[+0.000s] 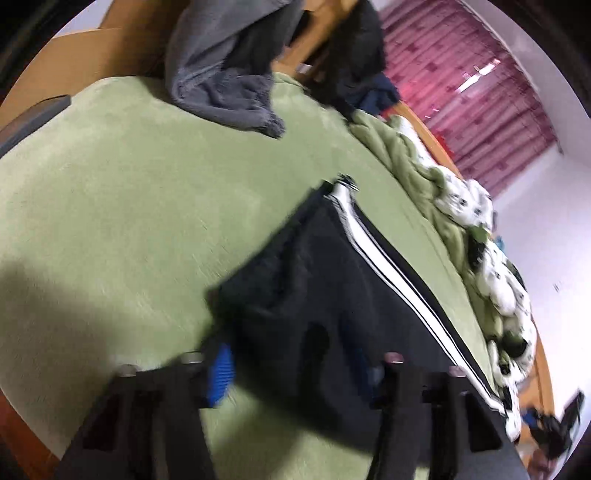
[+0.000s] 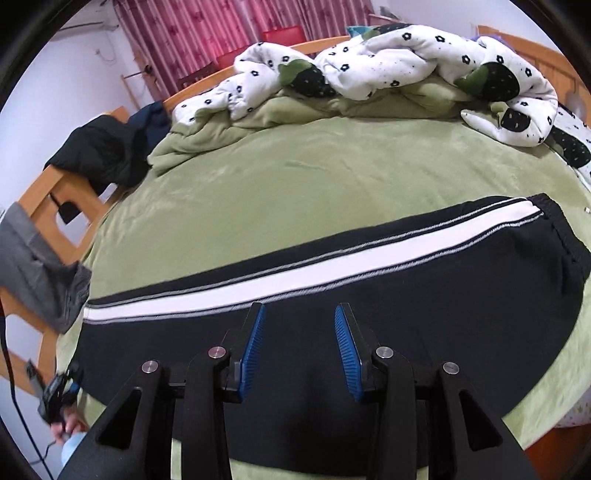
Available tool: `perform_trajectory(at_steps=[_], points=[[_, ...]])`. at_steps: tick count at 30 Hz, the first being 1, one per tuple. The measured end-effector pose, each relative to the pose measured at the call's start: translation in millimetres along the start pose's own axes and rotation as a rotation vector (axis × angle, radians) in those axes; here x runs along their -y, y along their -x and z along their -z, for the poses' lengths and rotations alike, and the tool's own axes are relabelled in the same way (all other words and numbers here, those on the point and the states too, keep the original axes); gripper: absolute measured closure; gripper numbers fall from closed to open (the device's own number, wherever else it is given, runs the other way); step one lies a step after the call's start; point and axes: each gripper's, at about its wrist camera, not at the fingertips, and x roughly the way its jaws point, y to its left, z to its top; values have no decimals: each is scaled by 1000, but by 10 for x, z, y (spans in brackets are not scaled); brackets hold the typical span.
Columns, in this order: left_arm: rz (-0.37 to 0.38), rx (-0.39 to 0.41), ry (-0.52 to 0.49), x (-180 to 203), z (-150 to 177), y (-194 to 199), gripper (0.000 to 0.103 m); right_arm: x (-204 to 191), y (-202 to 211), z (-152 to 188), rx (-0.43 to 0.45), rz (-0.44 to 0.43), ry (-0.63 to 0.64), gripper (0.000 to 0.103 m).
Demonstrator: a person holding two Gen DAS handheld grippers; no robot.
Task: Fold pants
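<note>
Black track pants (image 2: 369,280) with a white side stripe (image 2: 258,280) lie flat along the green bed cover (image 2: 314,177). My right gripper (image 2: 300,325) is open just above the pants' middle, blue pads (image 2: 255,343) apart, holding nothing. In the left wrist view the pants (image 1: 332,280) are blurred and their leg end (image 1: 343,184) points away. My left gripper (image 1: 291,362) stands open over the near part of the pants. One blue pad (image 1: 221,373) shows at the cloth's edge and the other is dim against the dark cloth.
A rumpled white flowered quilt (image 2: 388,62) lies along the far side of the bed. Grey clothes (image 1: 229,66) and dark clothes (image 2: 107,151) hang over the wooden bed frame (image 2: 40,192). Pink curtains (image 2: 221,29) hang behind.
</note>
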Motion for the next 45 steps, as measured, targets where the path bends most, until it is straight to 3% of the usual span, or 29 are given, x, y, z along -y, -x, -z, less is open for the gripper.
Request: perform_trajectory(at_steps=[1, 4, 7, 13, 16, 17, 23, 27, 31, 33, 35, 39, 42, 45], points=[[-3, -6, -15, -5, -40, -21, 87, -58, 54, 45, 2, 12, 14, 64], [94, 14, 38, -108, -72, 92, 87, -157, 150, 166, 6, 29, 31, 64], [50, -3, 34, -151, -25, 8, 80, -198, 208, 289, -3, 45, 31, 64], [39, 4, 62, -102, -102, -65, 70, -202, 281, 460, -18, 57, 23, 64], [-26, 1, 53, -7, -194, -112, 72, -181, 309, 498, -17, 46, 13, 64], [-35, 4, 37, 16, -221, -98, 79, -174, 322, 516, -13, 40, 10, 64], [-118, 41, -199, 711, -428, 185, 81, -73, 389, 617, 41, 36, 82, 64], [-197, 115, -452, 1585, -318, 468, 82, 188, 257, 600, 90, -1, 67, 64], [-185, 187, -696, 2638, 119, 638, 82, 502, 53, 519, 44, 20, -27, 64], [-131, 173, -762, 3052, 386, 579, 82, 668, 59, 497, 54, 12, -43, 64], [-77, 128, -799, 3413, 685, 439, 82, 845, 152, 524, 99, 65, -54, 64], [37, -10, -822, 3937, 1489, -35, 82, 1159, 341, 643, 141, 132, -73, 64], [106, -122, -826, 4079, 2070, -348, 82, 1399, 473, 730, 169, 131, -123, 61], [157, -298, -788, 4032, 2521, -633, 82, 1542, 492, 763, 164, 133, -168, 61]])
